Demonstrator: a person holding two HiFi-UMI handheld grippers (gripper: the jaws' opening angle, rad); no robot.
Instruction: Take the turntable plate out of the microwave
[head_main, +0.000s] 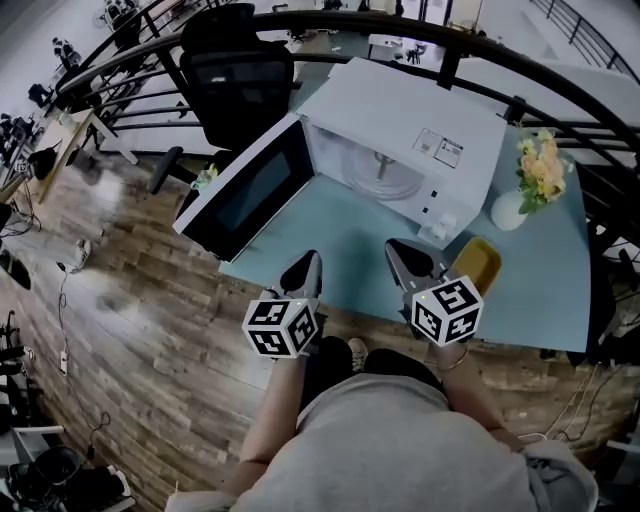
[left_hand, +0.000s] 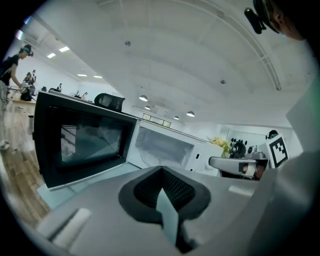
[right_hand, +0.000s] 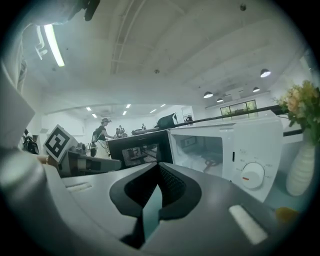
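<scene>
Ok, turntable plate (head_main: 385, 172): inside the microwave (head_main: 400, 140) cavity, lying flat, face up. It's round, so no long axis to call. Nothing is touching it.
Microwave: on the blue table (head_main: 340, 235), with its mouth facing me and the table's near edge. Its long axis runs across in front of me.
Door (head_main: 245, 190): swung wide open on the microwave's left side, its free end reaching out past the table edge.
Left gripper (head_main: 305, 268): well short of the microwave, in front of the cavity's door side and pointing at it. My fingers (left_hand: 161, 172) are pressed together with nothing between them.
Right gripper (head_main: 398, 250): also short of the microwave, in front of its control side and pointing at it. Fingers (right_hand: 159, 170) are pressed together, nothing held.
Dial (right_hand: 252, 175): on the panel right of the cavity.
Vase of flowers (head_main: 510, 210): just right of the microwave, upright.
Yellow dish (head_main: 475, 262): front-right of the microwave, just beside my right gripper.
Office chair (head_main: 235, 70): behind the microwave's door side, off the table.
</scene>
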